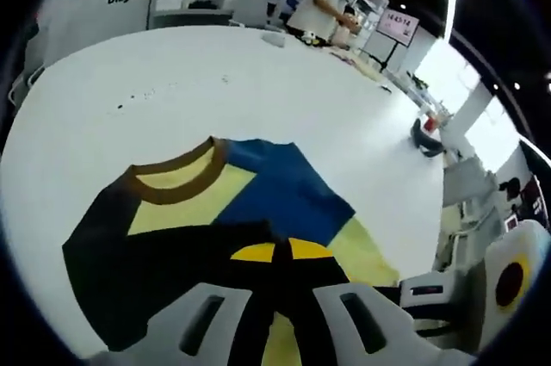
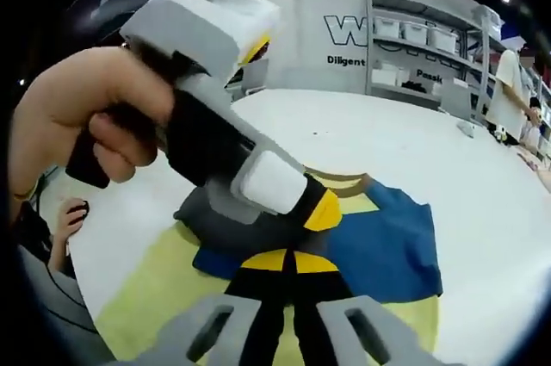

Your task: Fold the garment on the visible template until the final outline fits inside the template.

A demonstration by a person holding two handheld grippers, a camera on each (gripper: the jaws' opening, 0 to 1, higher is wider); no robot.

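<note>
Garment check, left gripper view?

— Multicoloured T-shirt point(image 1: 215, 220) with brown collar, yellow front, blue sleeve and black side lies flat on the white round surface point(image 1: 215, 90). Left tongs point(image 1: 277, 256), grey with yellow-and-black tips, sit pressed together on the cloth's near edge; whether fabric is pinched between them I cannot tell. Right tongs point(image 1: 504, 284) enter at the right edge, off the surface.

— And the right gripper view?

— Same T-shirt point(image 2: 379, 241), seen from another side, lies over a pale yellow-green rectangular template point(image 2: 146, 288) on the surface point(image 2: 362, 138); that template is not identifiable in the other view. Right tongs point(image 2: 291, 264) are closed tip to tip above the blue-and-grey fabric; a grip on cloth is not confirmable. Left tongs point(image 2: 320, 209) come in from the left, held by a bare hand point(image 2: 86, 116), their yellow tip down on a bunched grey fold.

— Surroundings?

— Shelving with white bins point(image 2: 422, 47) and a standing person in a white top point(image 1: 323, 4) are beyond the surface.
</note>
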